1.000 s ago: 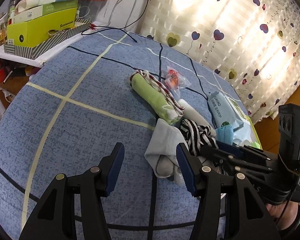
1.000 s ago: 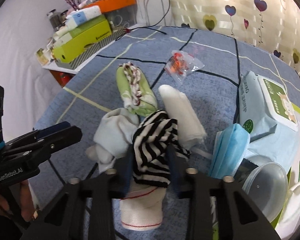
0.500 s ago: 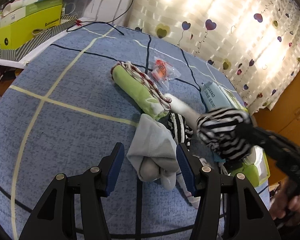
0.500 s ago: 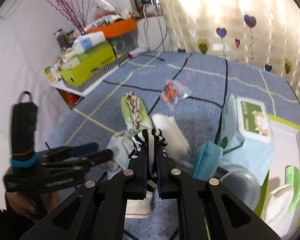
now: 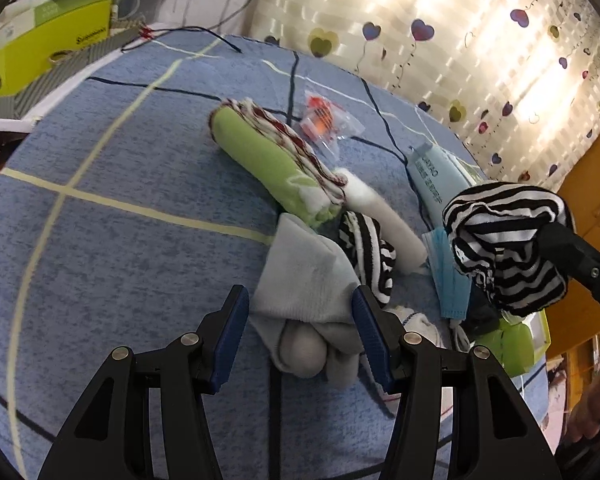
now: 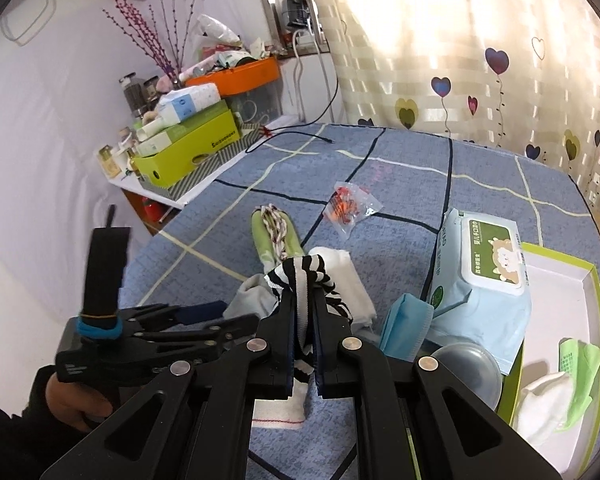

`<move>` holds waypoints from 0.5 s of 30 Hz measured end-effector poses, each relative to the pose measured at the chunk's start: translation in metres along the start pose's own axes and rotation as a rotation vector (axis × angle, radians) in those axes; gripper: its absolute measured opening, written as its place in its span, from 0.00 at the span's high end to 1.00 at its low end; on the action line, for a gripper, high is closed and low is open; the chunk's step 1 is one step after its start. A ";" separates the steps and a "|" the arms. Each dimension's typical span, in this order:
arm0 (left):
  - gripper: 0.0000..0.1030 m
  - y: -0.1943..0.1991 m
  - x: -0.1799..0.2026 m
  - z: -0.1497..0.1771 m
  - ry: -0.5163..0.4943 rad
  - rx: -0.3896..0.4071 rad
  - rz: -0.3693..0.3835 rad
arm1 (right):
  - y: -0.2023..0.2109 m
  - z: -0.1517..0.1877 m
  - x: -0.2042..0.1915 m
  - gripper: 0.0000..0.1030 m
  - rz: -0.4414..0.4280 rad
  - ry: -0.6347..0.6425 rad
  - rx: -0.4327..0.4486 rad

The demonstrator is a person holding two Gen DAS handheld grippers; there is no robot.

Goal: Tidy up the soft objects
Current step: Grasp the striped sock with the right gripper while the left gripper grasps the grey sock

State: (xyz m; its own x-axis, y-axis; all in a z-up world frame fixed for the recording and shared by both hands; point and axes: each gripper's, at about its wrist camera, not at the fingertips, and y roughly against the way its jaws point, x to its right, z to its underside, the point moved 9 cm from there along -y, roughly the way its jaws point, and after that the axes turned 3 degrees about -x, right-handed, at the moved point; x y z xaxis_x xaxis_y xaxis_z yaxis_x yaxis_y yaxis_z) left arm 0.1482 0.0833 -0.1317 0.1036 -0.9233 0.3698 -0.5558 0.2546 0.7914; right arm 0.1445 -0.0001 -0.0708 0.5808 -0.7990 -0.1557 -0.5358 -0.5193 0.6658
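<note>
My right gripper is shut on a black-and-white striped sock, lifted off the blue bedspread; the same bundle hangs at the right of the left wrist view. My left gripper is open, its blue pads on either side of a grey sock lying on the spread. A second striped sock, a white sock and a green rolled cloth with red-white trim lie just beyond it.
A pack of wet wipes, a blue face mask and a clear lid lie to the right, beside a green-edged white box. A small plastic bag lies farther back. Boxes crowd the shelf at left.
My right gripper closed on the striped sock and lifted it off the pile. My left gripper moved forward over the grey sock, which now lies between its open fingers.
</note>
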 end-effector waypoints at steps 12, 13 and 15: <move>0.72 0.005 -0.001 -0.001 0.015 0.018 0.002 | 0.008 -0.002 0.002 0.93 0.005 -0.008 0.026; 0.73 0.007 -0.002 -0.001 0.021 0.021 0.000 | 0.010 -0.002 0.002 0.93 0.004 -0.009 0.029; 0.74 0.012 -0.003 -0.001 0.023 0.032 -0.009 | 0.013 -0.002 0.001 0.93 0.003 -0.010 0.036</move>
State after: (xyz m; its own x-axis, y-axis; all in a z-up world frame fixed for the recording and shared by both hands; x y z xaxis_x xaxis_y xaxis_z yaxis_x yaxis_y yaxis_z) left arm 0.1415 0.0890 -0.1227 0.1276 -0.9186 0.3741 -0.5811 0.2364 0.7787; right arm 0.1394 -0.0074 -0.0609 0.5734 -0.8032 -0.1612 -0.5591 -0.5275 0.6397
